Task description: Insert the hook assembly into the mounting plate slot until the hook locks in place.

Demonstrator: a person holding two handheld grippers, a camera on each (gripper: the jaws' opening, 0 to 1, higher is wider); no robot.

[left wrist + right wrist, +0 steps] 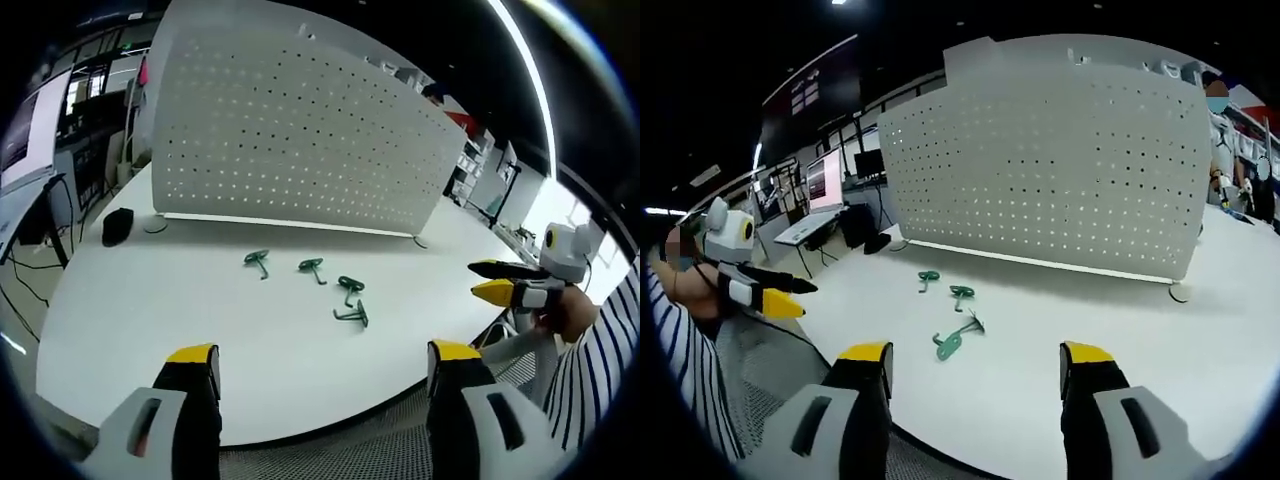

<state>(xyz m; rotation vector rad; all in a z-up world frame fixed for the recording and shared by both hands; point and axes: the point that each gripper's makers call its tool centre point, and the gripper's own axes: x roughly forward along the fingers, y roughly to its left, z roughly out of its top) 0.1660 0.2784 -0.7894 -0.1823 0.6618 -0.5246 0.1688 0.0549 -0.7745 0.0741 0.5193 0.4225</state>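
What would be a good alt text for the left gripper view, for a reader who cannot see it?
Four small green metal hooks lie loose on a round white table, in front of an upright white perforated pegboard panel. The left gripper hangs open near the table's edge, holding nothing, and the right gripper enters from the right, also empty.

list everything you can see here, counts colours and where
pegboard: 1, white, perforated, upright at the far side of the table
hooks: 4 in the left gripper view, green, loose on the table before the pegboard
table: 1, white
black object: 1, on the table near the pegboard's end
left gripper: grey, yellow-tipped jaws apart, holding nothing
right gripper: same colours, jaws apart, holding nothing
striped sleeve: the person's, at the table edge
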